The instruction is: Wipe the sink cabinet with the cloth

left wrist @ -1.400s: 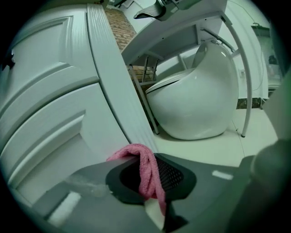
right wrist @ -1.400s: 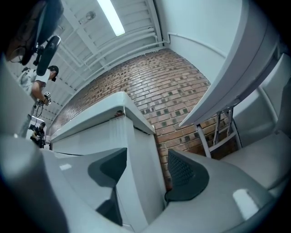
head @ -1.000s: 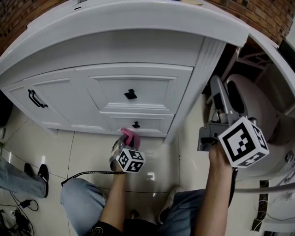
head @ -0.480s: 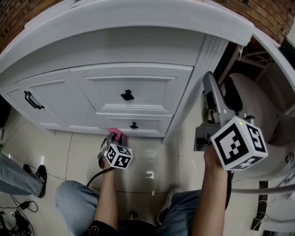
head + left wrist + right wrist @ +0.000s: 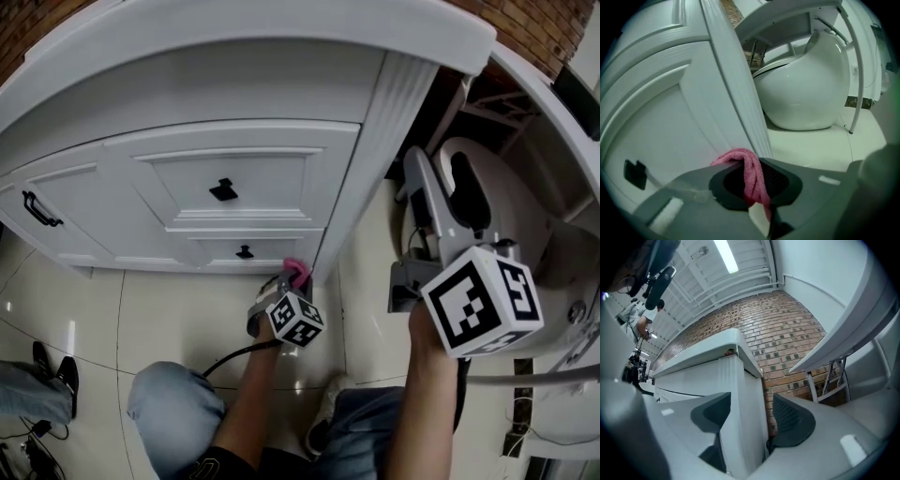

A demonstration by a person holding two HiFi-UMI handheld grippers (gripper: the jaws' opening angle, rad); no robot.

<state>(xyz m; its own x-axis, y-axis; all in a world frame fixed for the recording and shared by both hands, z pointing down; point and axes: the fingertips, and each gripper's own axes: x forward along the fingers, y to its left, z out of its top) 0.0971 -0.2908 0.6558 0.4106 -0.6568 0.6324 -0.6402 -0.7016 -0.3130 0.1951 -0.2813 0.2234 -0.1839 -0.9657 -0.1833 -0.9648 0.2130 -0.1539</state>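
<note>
Left gripper (image 5: 289,281) clamps the pink cloth (image 5: 298,271) against the cabinet (image 5: 234,89) at its bottom corner, lower centre; right gripper (image 5: 750,420) hangs open, empty, at right. Cloth may snag on that corner and pull free

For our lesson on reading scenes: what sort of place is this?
Probably a bathroom: a white sink cabinet with drawers, what looks like a white toilet right beside it, and a glossy tiled floor.
</note>
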